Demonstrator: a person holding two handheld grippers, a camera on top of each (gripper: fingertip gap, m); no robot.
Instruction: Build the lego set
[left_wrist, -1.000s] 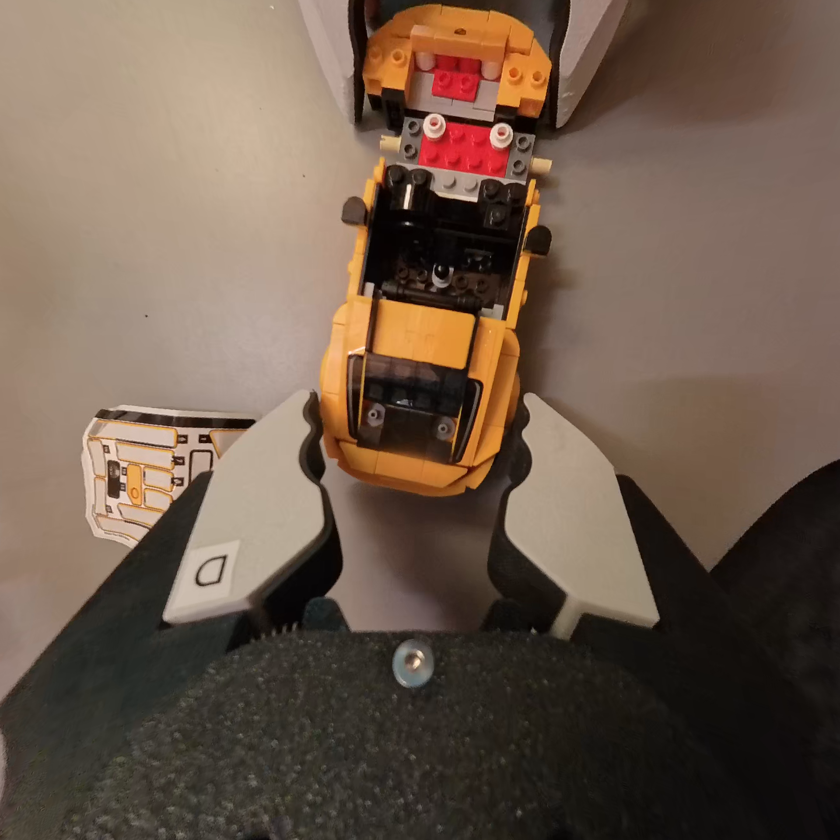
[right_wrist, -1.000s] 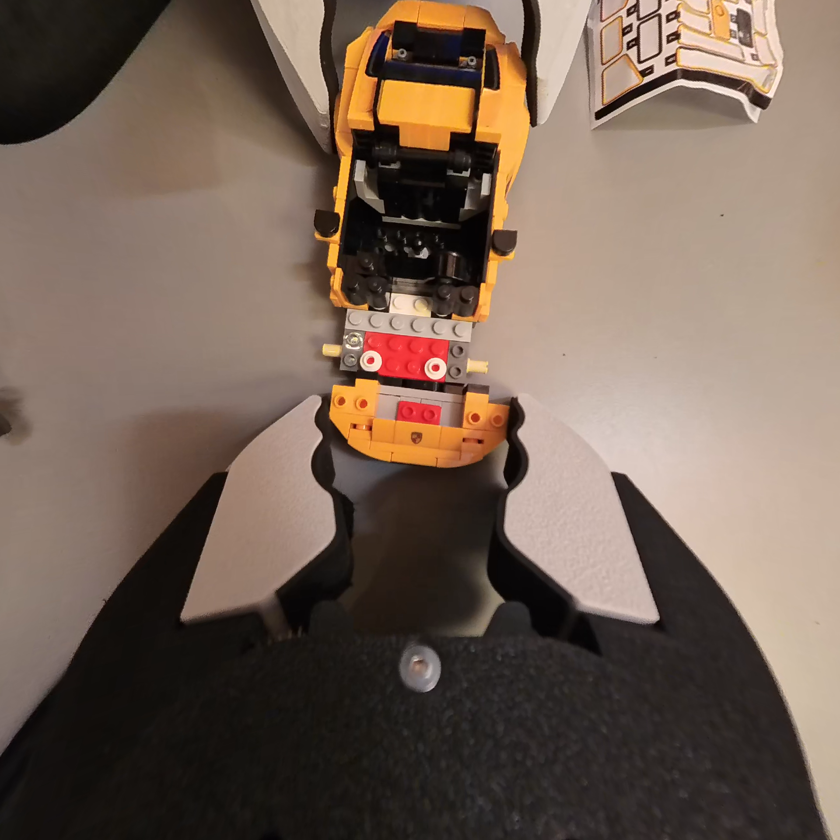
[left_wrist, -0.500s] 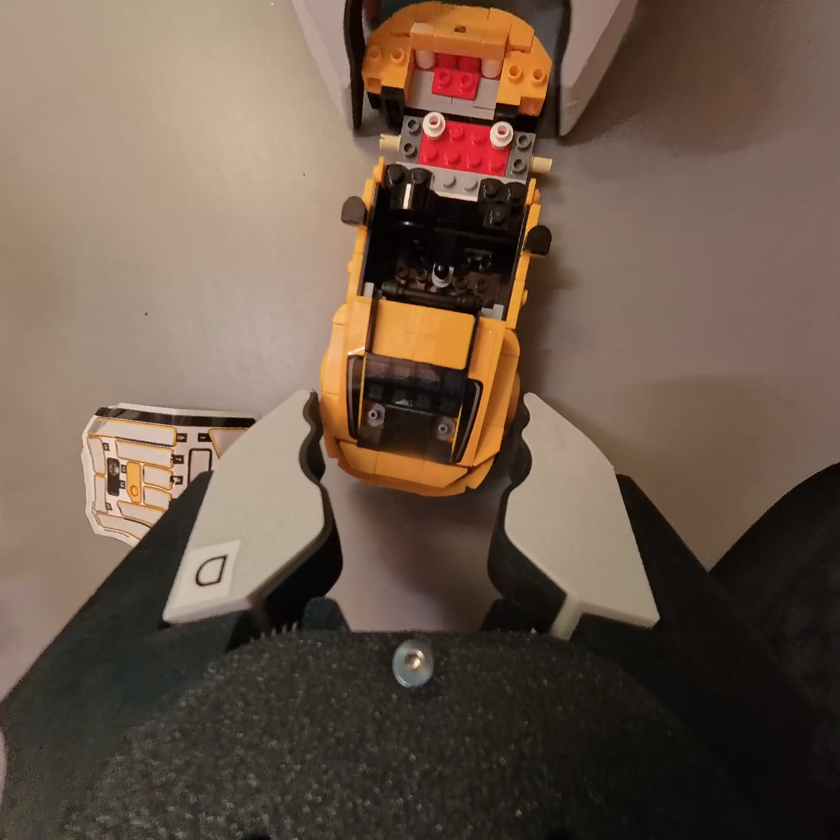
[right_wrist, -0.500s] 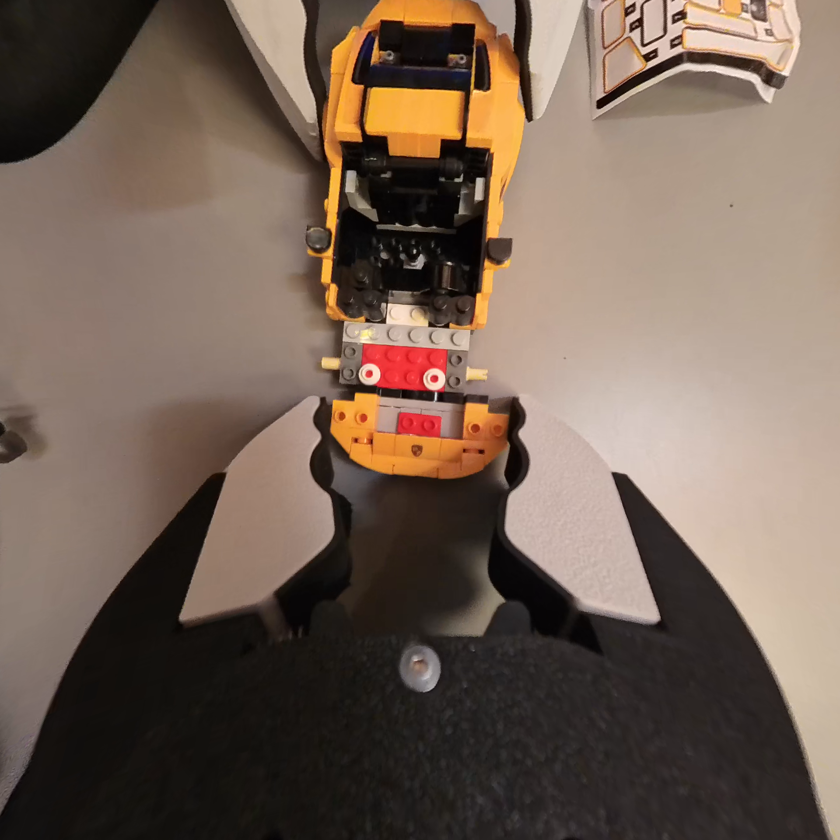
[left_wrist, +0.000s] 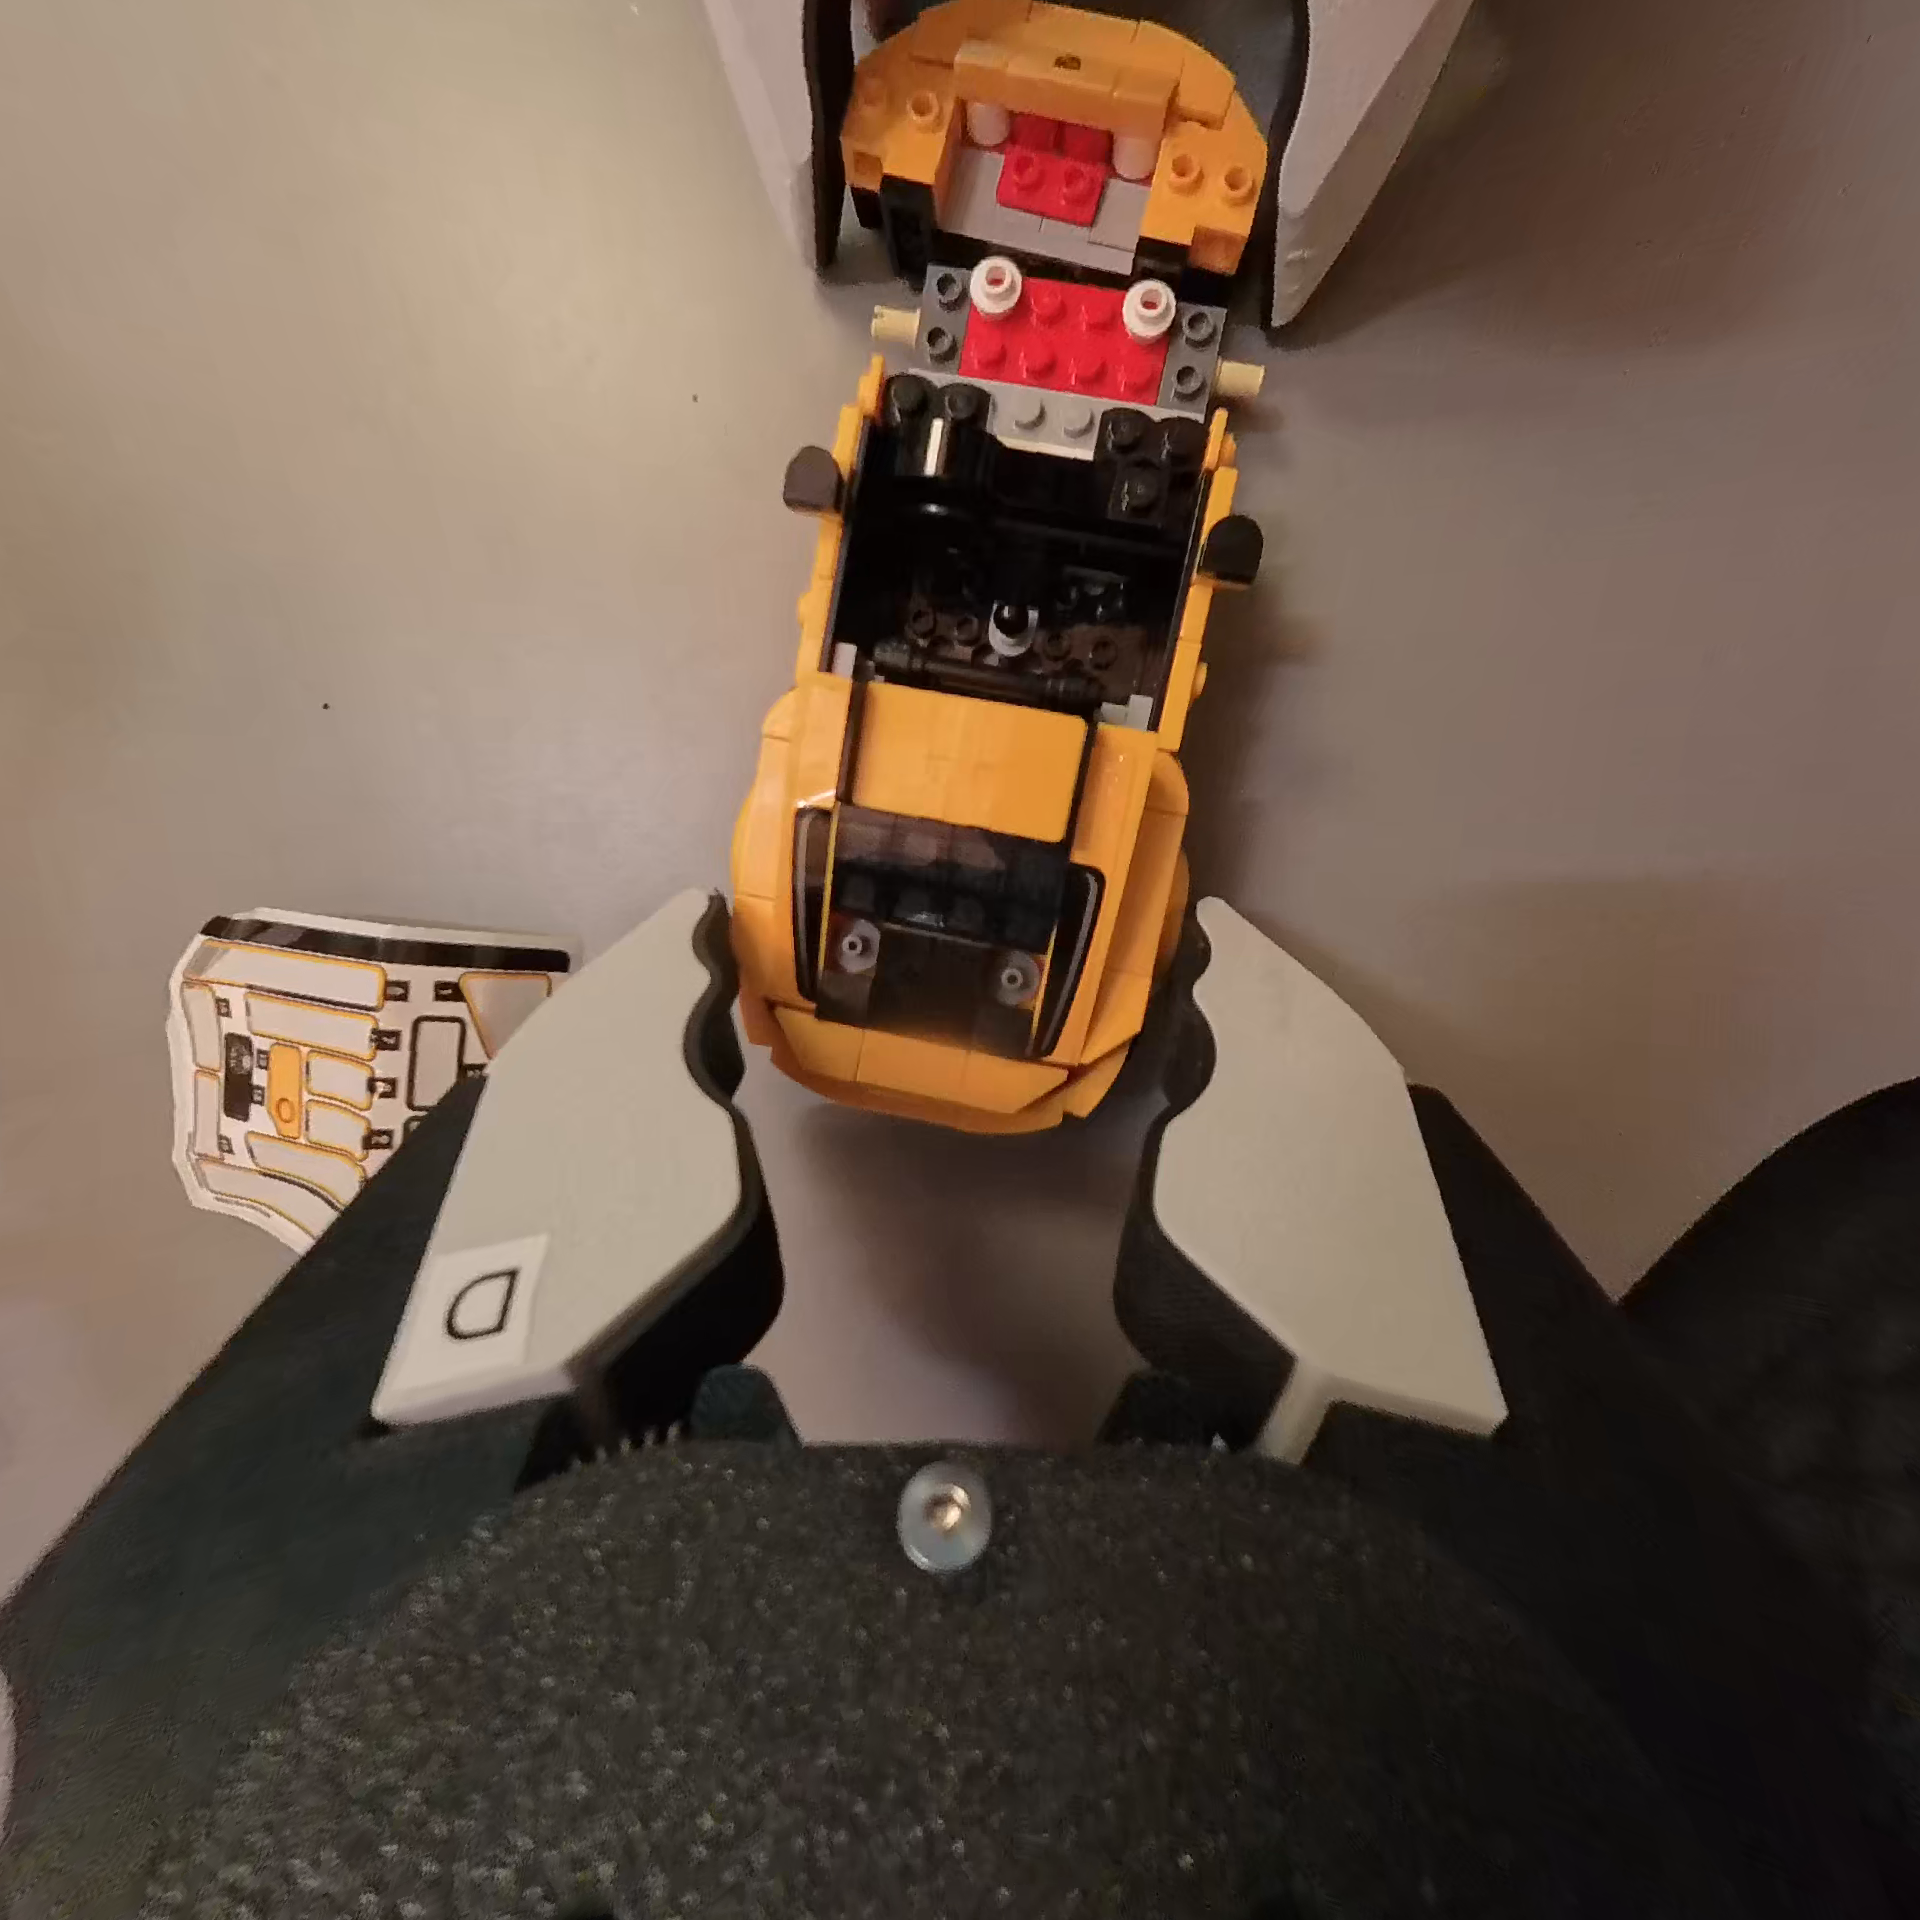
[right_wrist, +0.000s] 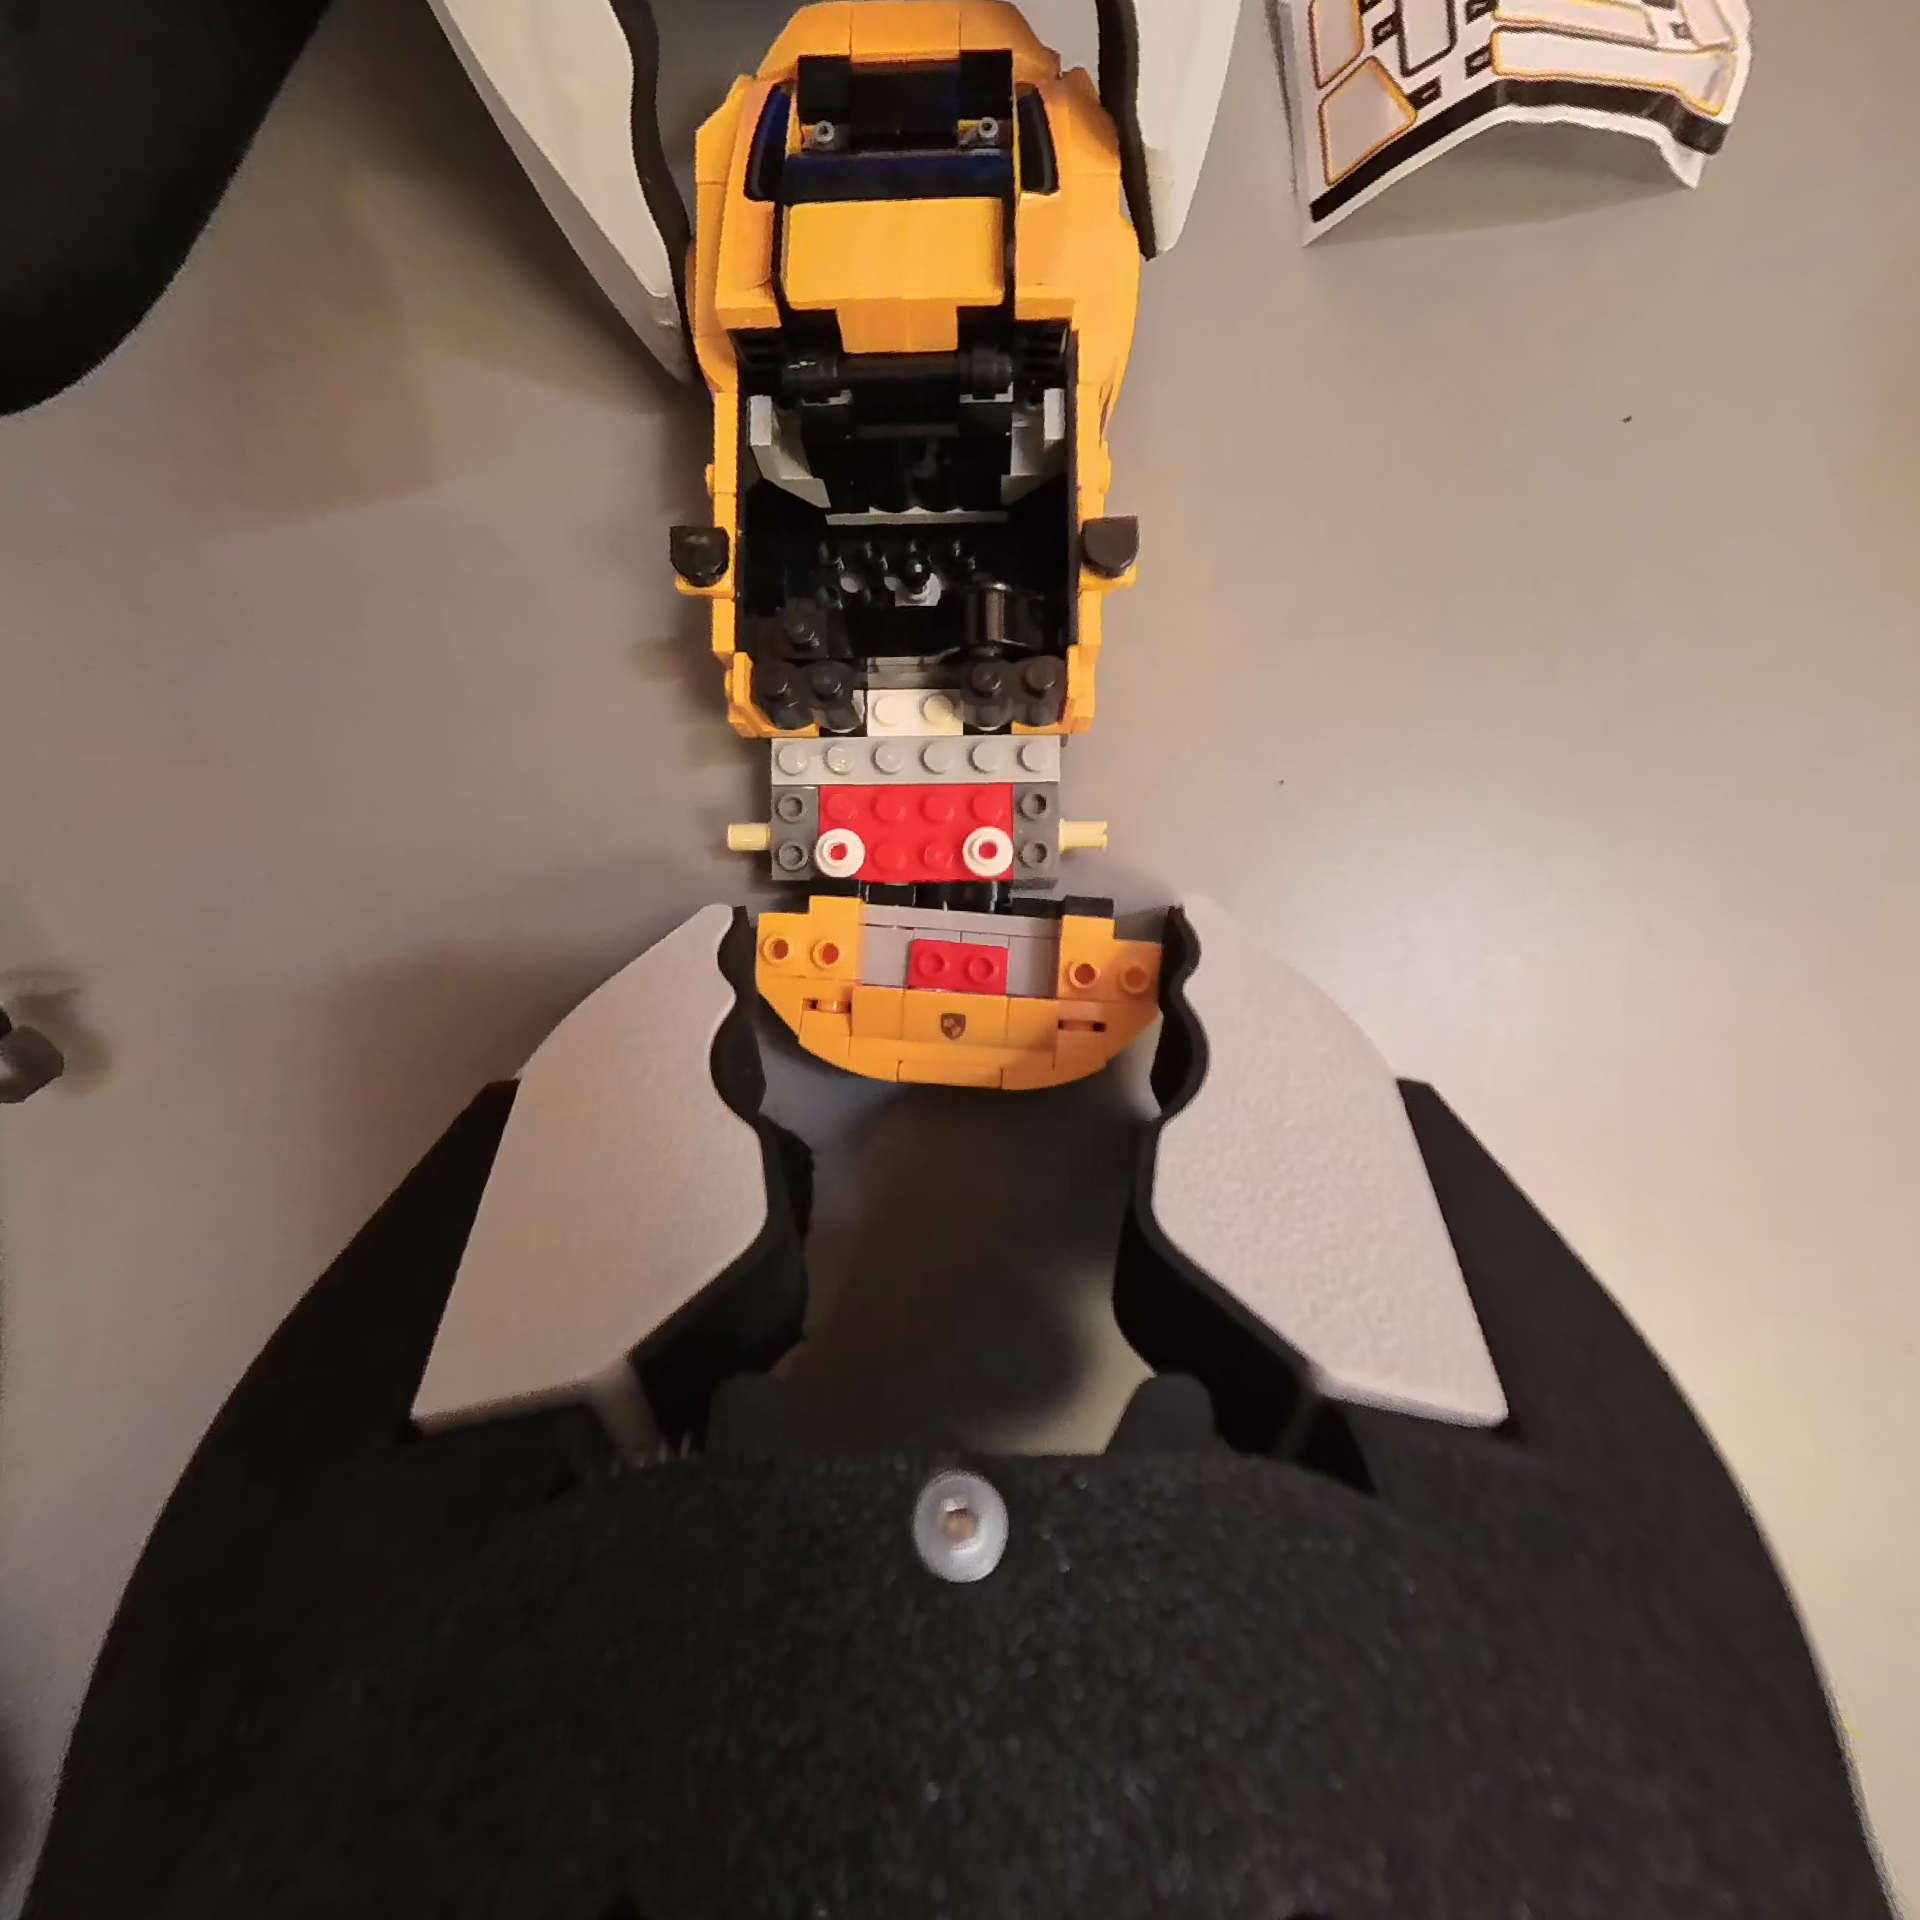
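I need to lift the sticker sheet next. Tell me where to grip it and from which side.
Take the sticker sheet at its curled, lifted corner, coming in low from the side with the gripper fingers above and below the edge. The rest lies flat on the table, so a top-down pinch would probably slip.

Roofless orange lego car (left_wrist: 966, 790) lies flat on grey table (left_wrist: 416, 416).
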